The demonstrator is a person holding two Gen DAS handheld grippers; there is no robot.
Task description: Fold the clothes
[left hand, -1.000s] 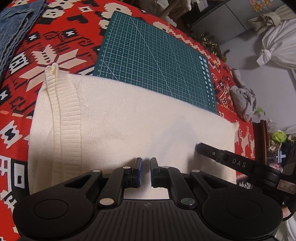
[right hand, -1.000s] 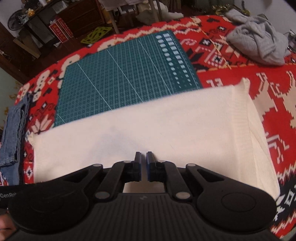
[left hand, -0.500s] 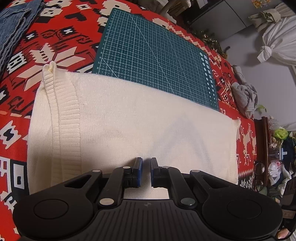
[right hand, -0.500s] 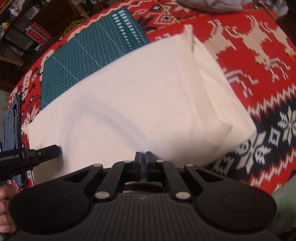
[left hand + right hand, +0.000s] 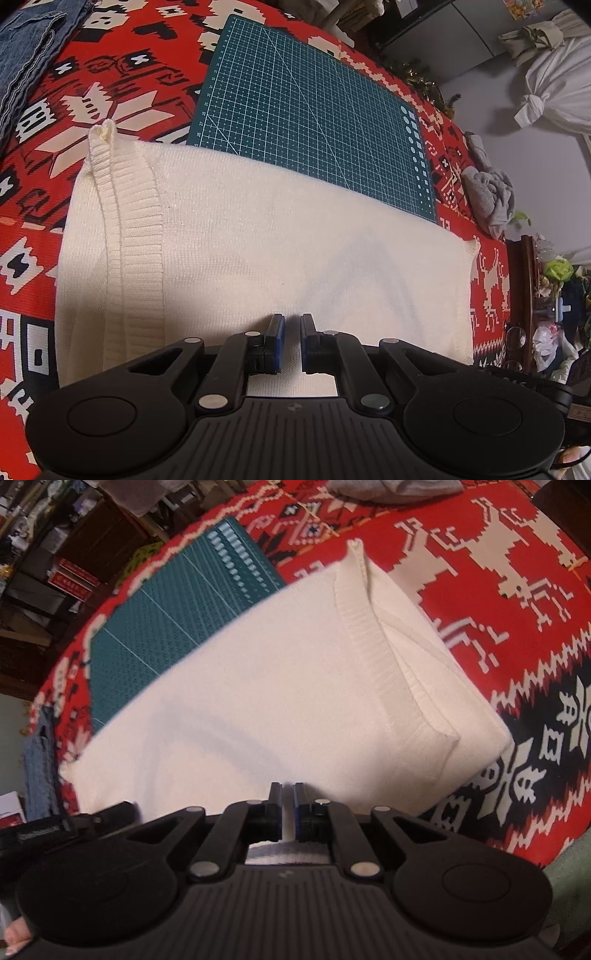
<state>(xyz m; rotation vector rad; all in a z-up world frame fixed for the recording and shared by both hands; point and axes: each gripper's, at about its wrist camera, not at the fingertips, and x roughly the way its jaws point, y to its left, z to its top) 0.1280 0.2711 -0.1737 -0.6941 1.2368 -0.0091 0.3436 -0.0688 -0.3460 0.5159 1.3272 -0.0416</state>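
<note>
Cream knit, one folded sweater [image 5: 266, 243], lies across the red patterned cloth [image 5: 122, 74] with its far edge over the one green gridded cutting mat [image 5: 314, 107]. There are two black hand-held grippers. The left gripper [image 5: 291, 341] sits at 6 o'clock of its view, low over the sweater's near part, fingers almost together with a narrow slit of knit showing between the blue pads [image 5: 277, 341]; whether they pinch fabric cannot be told. The right gripper [image 5: 287, 810] has its fingers close together with a strip of white knit between them, and folded knit shows just behind the pads.

The left view alone shows one blue denim piece [image 5: 33, 48] at 10 o'clock, one grey crumpled garment [image 5: 487, 192] at 3 o'clock, and one white tied bundle [image 5: 557, 70] at 2 o'clock. The right view alone shows the ribbed hem edge [image 5: 384, 653] and the stacked layers on the sweater's right side, running toward 1 o'clock, and part of the other gripper at 8 o'clock.

Against half a second ago, the right view has swung further right, bringing the ribbed edge into sight; the left view has barely changed.
</note>
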